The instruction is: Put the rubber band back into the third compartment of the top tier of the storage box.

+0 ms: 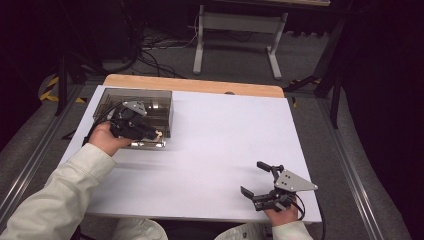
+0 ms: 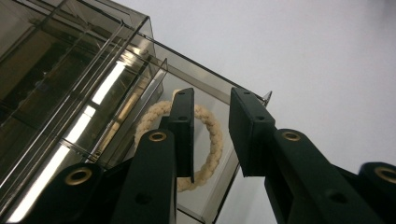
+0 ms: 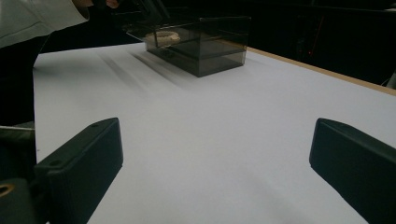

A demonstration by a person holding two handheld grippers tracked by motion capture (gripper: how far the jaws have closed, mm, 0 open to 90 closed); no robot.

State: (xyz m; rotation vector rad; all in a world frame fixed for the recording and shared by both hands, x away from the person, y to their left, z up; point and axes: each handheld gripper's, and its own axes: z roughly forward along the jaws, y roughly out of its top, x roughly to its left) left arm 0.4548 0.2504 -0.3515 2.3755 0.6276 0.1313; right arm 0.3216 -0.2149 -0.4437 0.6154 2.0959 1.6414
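White bench [image 1: 215,145] with a bare wooden strip along its far edge, standing in a dark room; cables and a white frame lie on the floor beyond. Nearest the person, the right gripper [image 1: 262,181] rests at the near right of the bench, its jaws wide apart and empty, with bare white surface between them in the right gripper view. Farther off, at the far left, stands a smoked clear box [image 1: 150,102] with inner dividers. The left gripper [image 1: 150,132] reaches into the box's near corner compartment, where a cream twisted-rope ring [image 2: 212,140] lies flat. In the left gripper view one jaw stands inside the ring and the other outside it, apart, straddling the rope and not yet closed on it. The ring is probably light, soft and slightly compressible, with a rough twist that should resist slipping; a pinch across one strand of the loop seems the natural hold. The thin box walls look rigid but could shift if knocked by a jaw
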